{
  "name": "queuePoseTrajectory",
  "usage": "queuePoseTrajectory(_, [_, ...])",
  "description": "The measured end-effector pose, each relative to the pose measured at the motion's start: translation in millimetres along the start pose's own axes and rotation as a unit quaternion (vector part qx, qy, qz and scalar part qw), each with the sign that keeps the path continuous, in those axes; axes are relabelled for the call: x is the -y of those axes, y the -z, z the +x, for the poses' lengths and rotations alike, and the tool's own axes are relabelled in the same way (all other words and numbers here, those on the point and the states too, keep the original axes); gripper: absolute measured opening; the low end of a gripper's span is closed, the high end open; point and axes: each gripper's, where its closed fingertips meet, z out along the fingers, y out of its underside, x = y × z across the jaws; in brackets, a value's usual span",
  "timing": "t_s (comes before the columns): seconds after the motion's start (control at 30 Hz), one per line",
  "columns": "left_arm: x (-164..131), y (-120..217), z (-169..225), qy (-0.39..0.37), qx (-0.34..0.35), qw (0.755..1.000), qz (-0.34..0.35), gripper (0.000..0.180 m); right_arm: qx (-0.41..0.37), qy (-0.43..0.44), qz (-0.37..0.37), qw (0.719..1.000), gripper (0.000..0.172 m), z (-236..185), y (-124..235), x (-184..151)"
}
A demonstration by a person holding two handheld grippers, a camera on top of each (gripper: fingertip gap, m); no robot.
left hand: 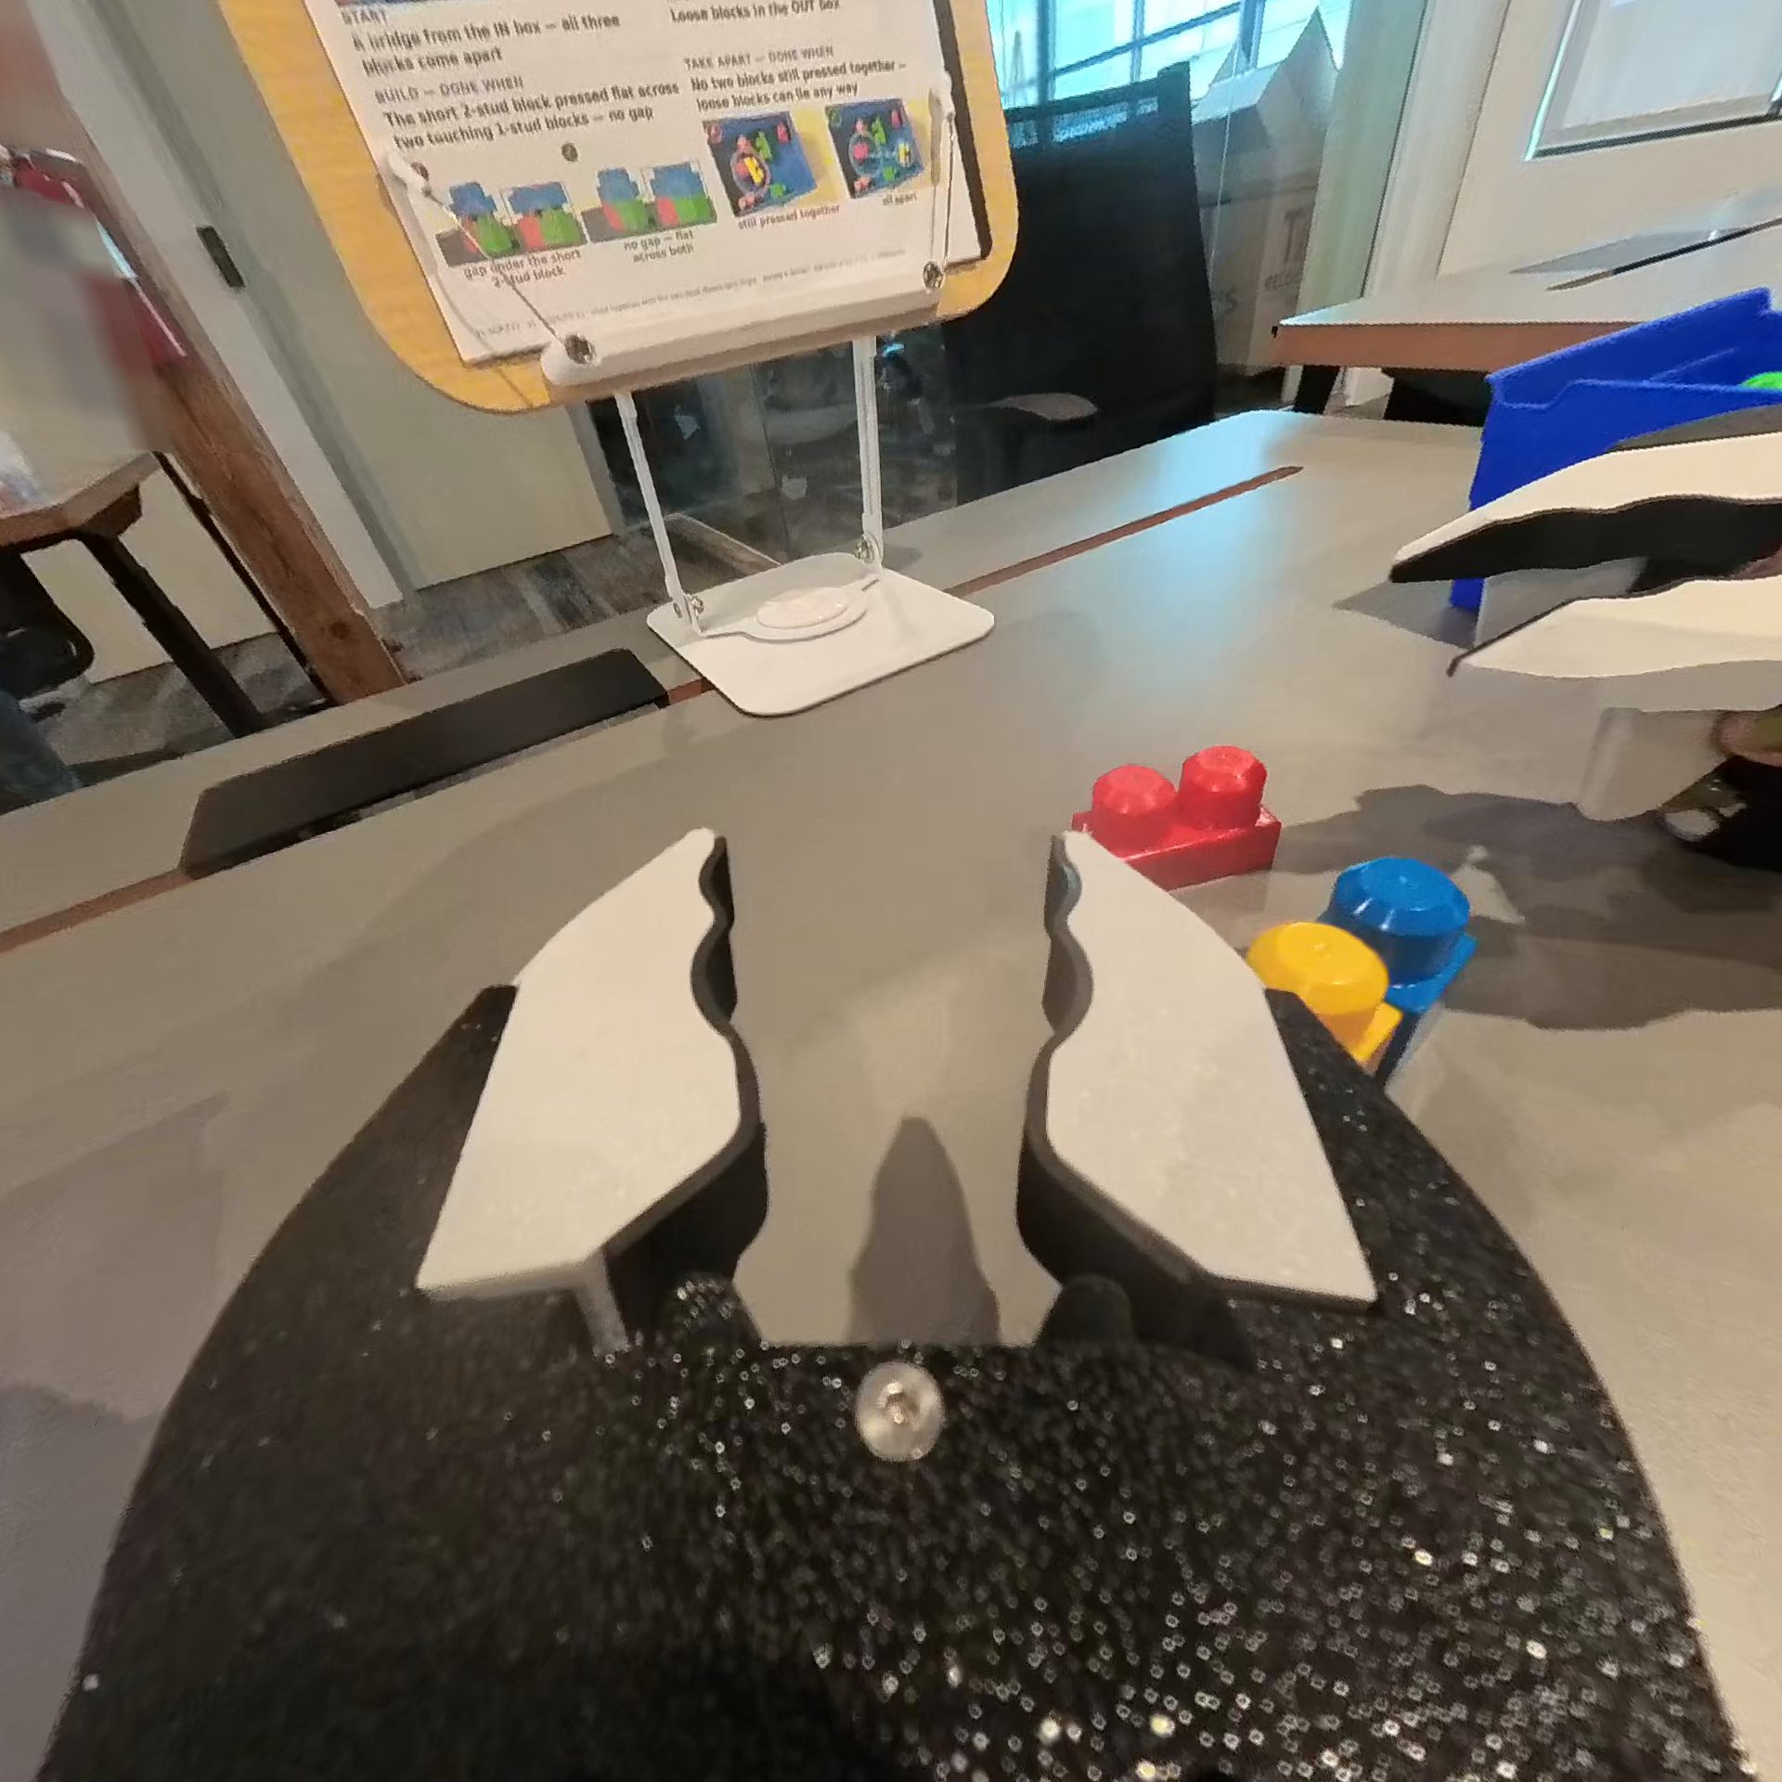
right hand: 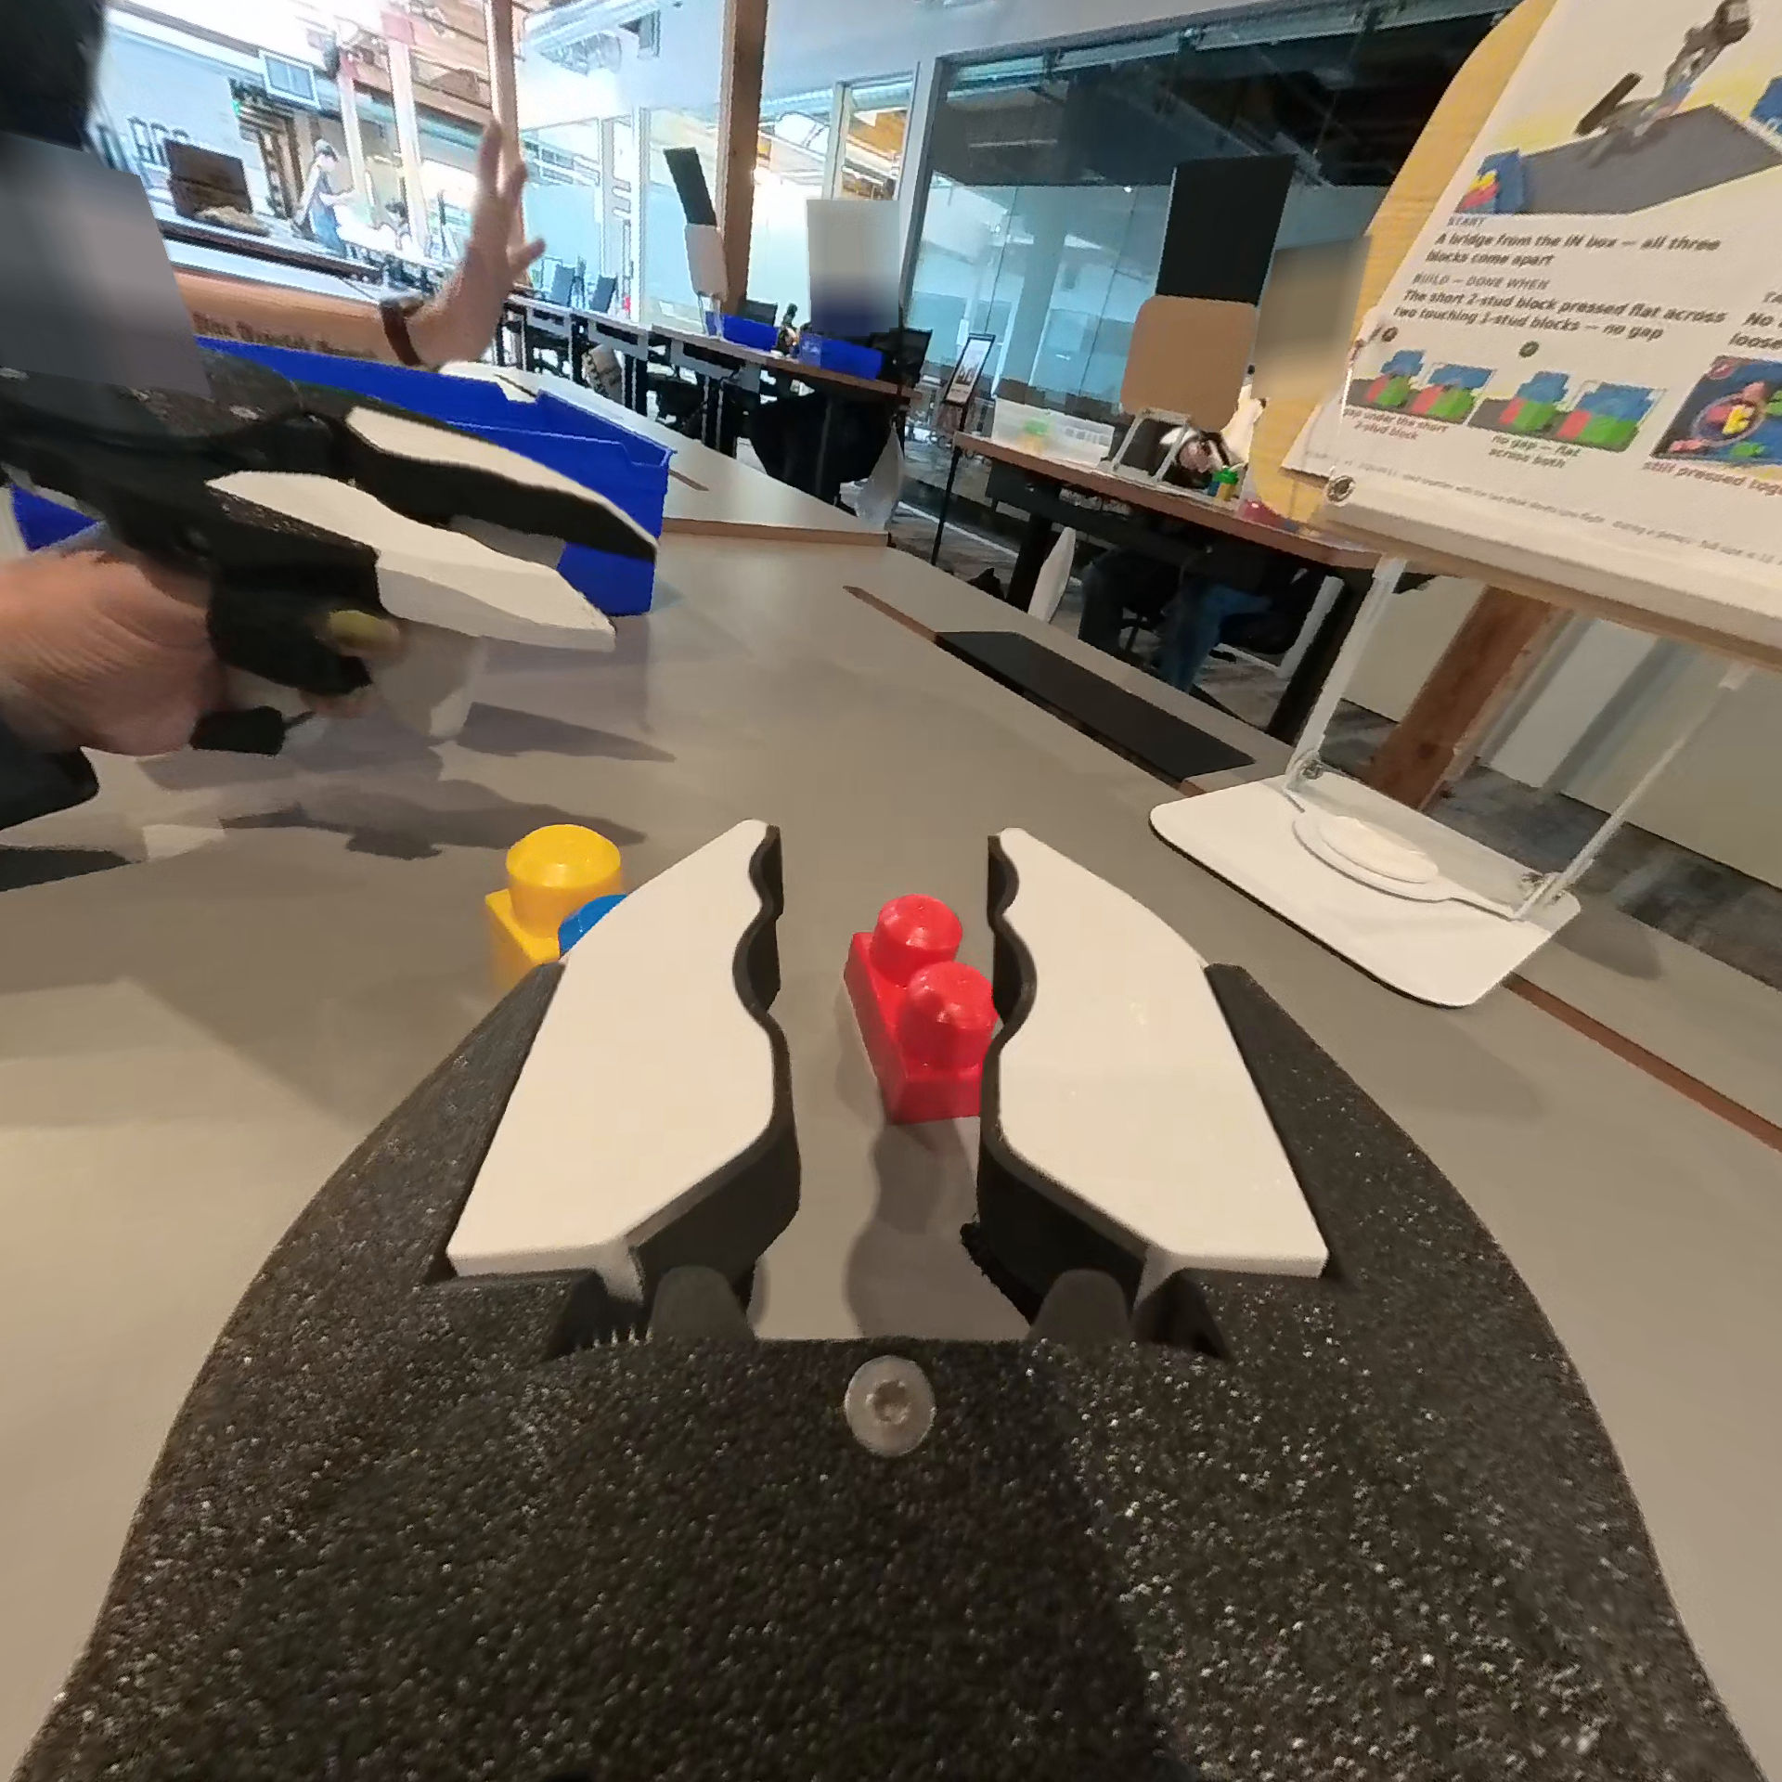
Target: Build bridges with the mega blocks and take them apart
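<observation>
A red two-stud block [left hand: 1186, 820] stands free on the grey table [left hand: 868, 752]. A yellow one-stud block [left hand: 1321, 974] and a blue one-stud block [left hand: 1398, 926] stand side by side, touching, just right of my left gripper [left hand: 887, 868]. My left gripper is open and empty above bare table. My right gripper [right hand: 882, 849] is open and hovers over the red block [right hand: 916, 1012], which shows between its fingers with a gap on the left side. The left wrist view shows the right gripper [left hand: 1427, 617] above and to the right of the blocks, touching none of them. The yellow block [right hand: 550, 897] lies left of it.
A blue bin [left hand: 1591, 405] stands at the table's far right, also in the right wrist view [right hand: 579, 444]. An instruction board on a white stand [left hand: 820, 627] is at the far edge. A black strip [left hand: 415, 752] lies along the table's far left. A person's hand [right hand: 96, 656] holds the left gripper [right hand: 632, 593].
</observation>
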Motion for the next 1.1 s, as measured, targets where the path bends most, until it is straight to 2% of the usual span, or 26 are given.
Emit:
queuePoseTrajectory(0.13, [-1, 1, -8, -0.014, 0.033, 0.999, -0.002, 0.062, -0.002, -0.001, 0.001, 1.0, 0.04, 1, 0, 0])
queuePoseTrajectory(0.4, [0, 4, -27, 0.011, 0.109, 0.994, 0.015, 0.064, -0.007, -0.001, 0.009, 1.0, 0.04, 3, 1, 3])
queuePoseTrajectory(0.7, [6, 4, -24, -0.006, 0.127, 0.991, 0.031, 0.073, -0.006, -0.004, 0.012, 1.0, 0.04, 2, 1, 4])
queuePoseTrajectory(1.1, [9, 7, -27, -0.018, 0.146, 0.988, 0.043, 0.072, -0.026, -0.011, 0.032, 0.999, 0.047, 9, 5, 10])
